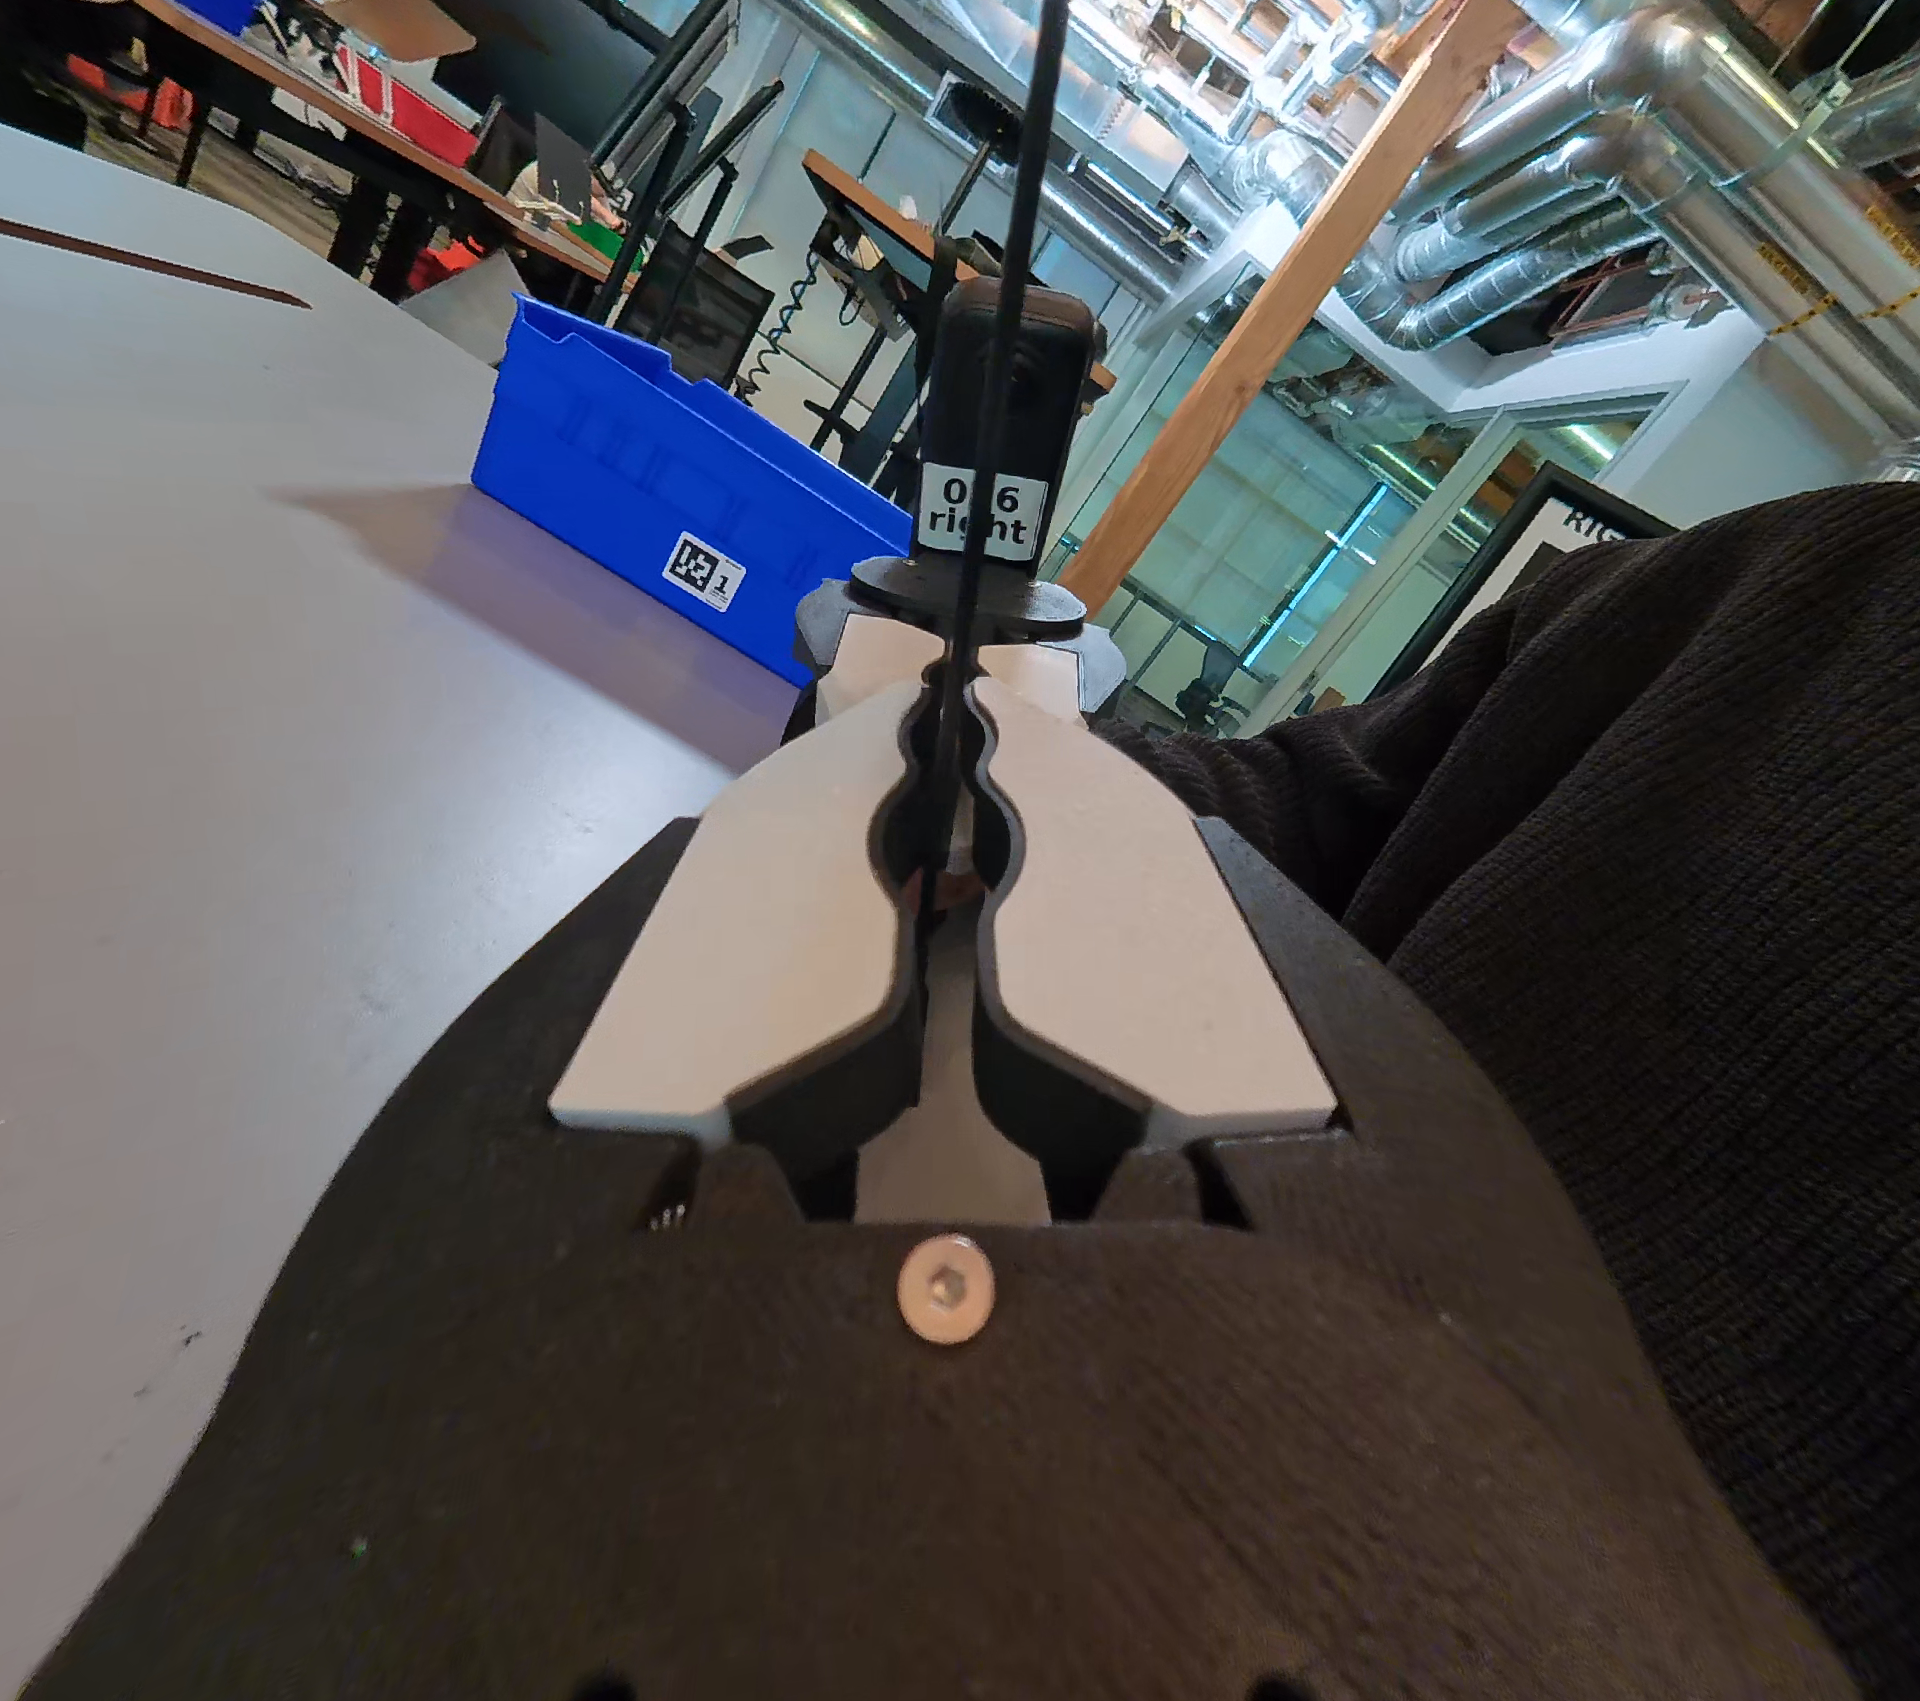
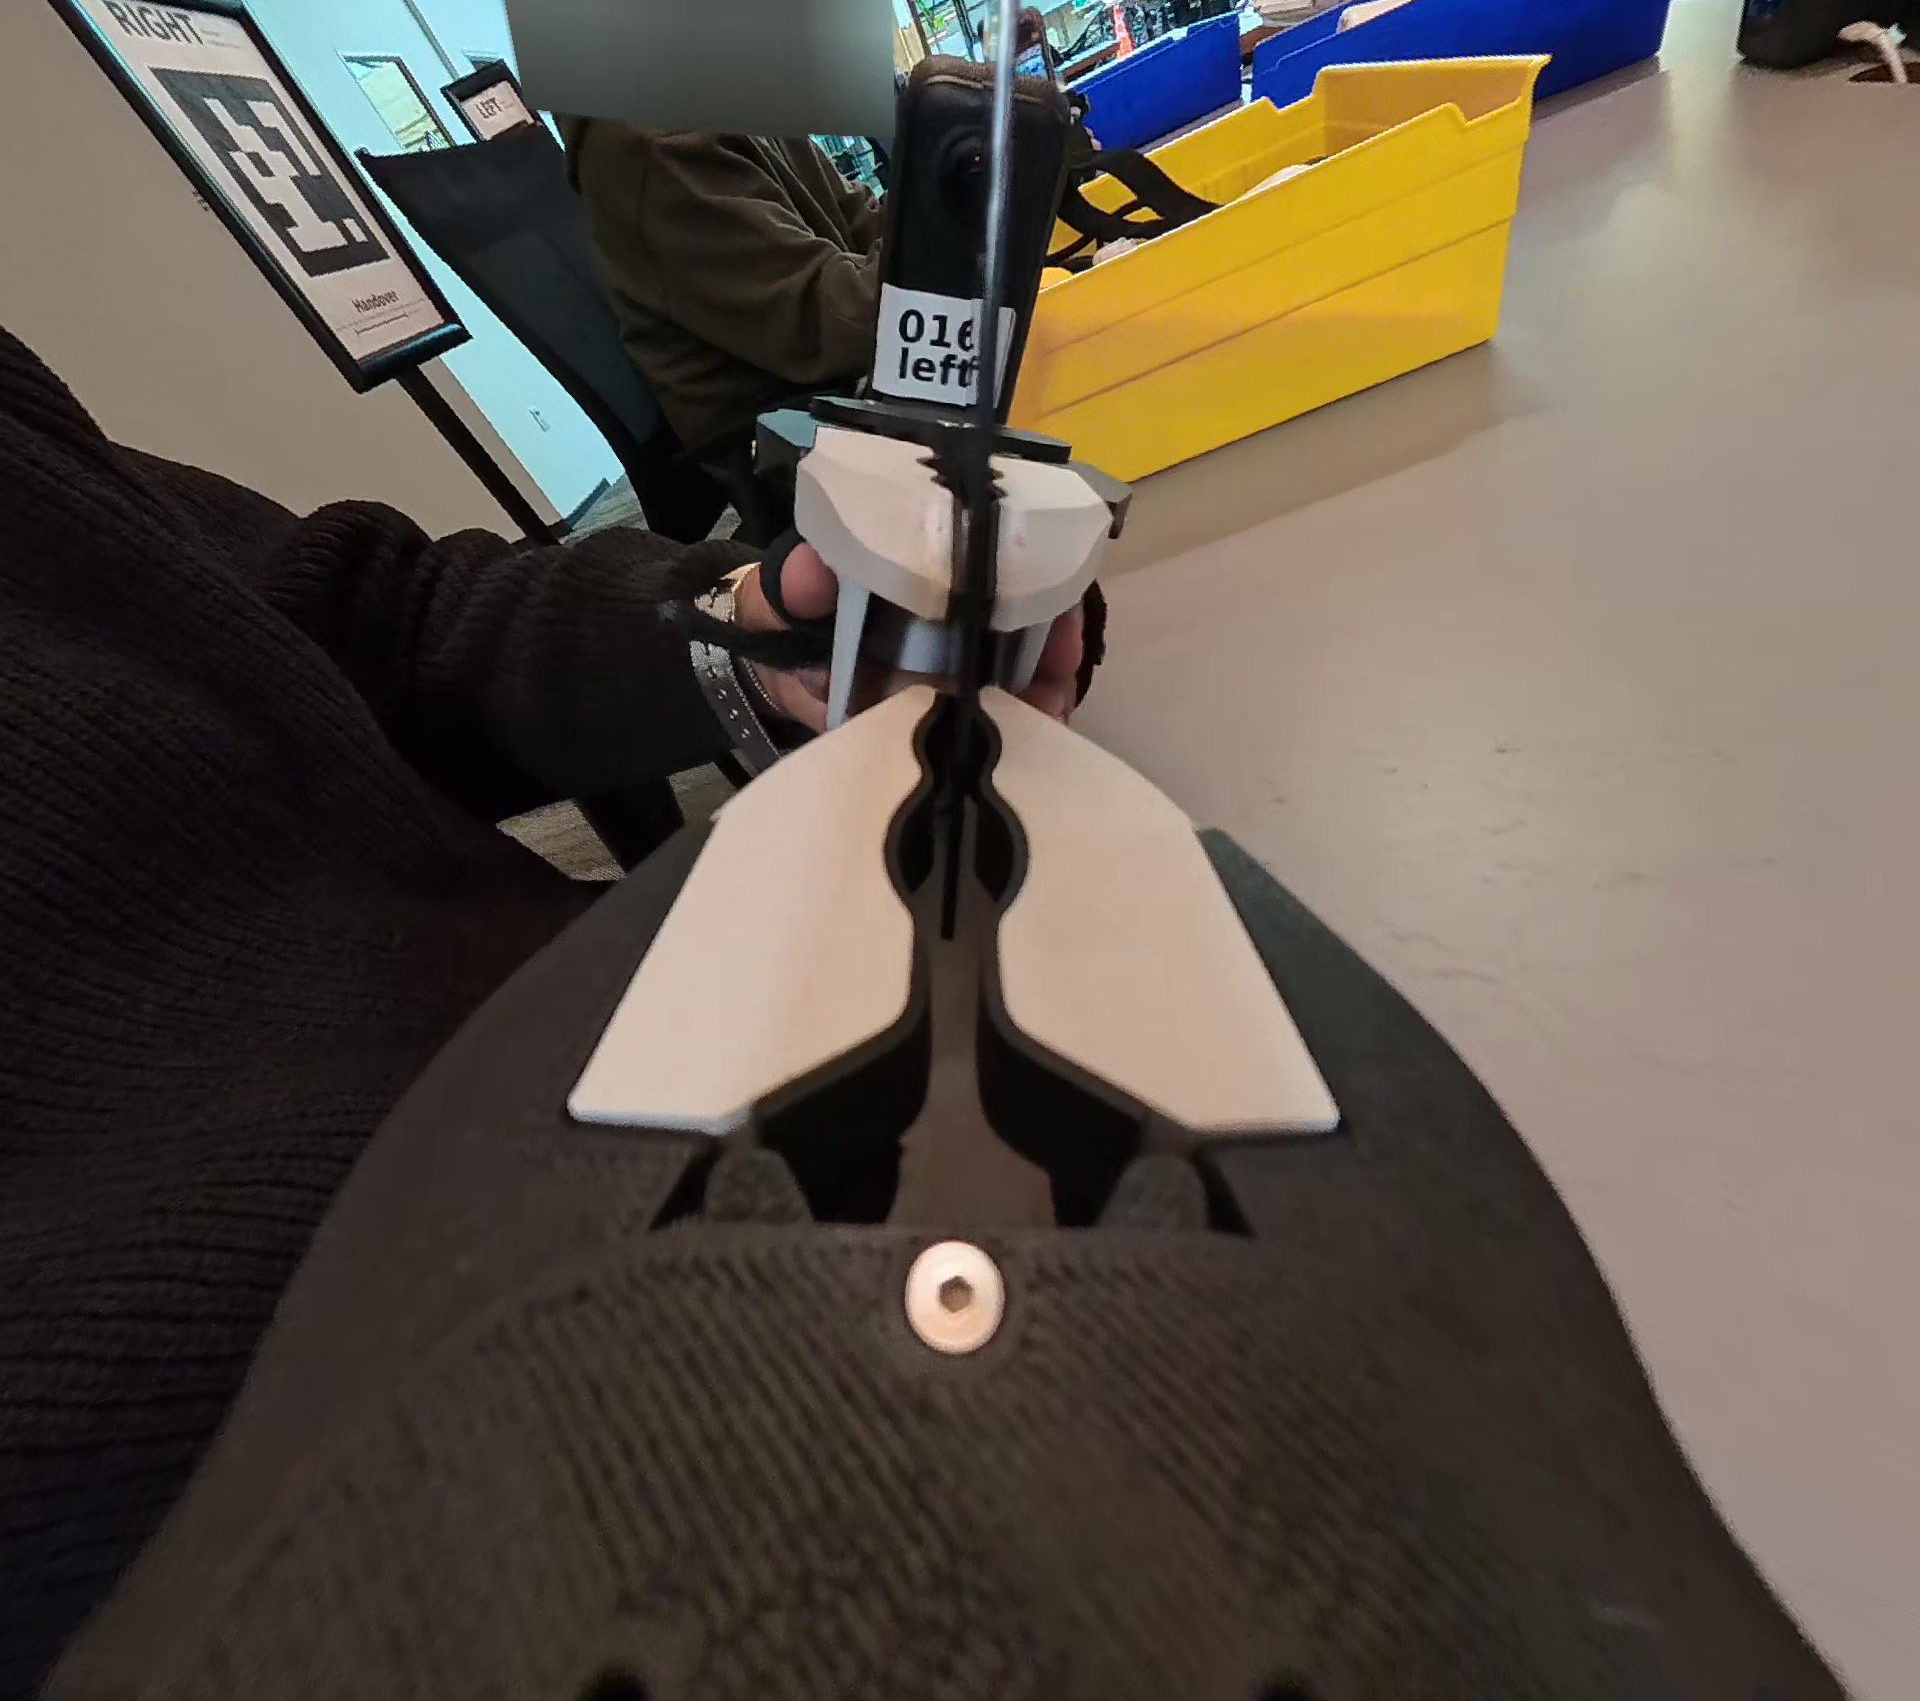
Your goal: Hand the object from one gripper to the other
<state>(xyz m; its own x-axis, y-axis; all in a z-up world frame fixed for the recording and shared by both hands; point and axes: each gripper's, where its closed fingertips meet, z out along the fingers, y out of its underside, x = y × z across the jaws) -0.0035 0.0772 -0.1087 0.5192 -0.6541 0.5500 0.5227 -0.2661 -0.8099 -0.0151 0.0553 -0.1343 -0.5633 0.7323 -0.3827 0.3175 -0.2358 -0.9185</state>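
The thin black rod (image 1: 1023, 217) is held upright above the grey worktop (image 1: 208, 612), between both tools. The left gripper (image 1: 948, 716) jaws are closed on it, and the right gripper (image 2: 961, 711) jaws too. One must still be opened.

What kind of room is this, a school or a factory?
Probably a workshop or robotics lab, neither quite. Clues: shiny air ducts overhead, desks with computer monitors, and blue and yellow parts bins on a grey table.

yellow bin (image 2: 1299, 280), blue bin (image 1: 665, 477), grey table (image 1: 208, 612), framed sign (image 2: 249, 155)
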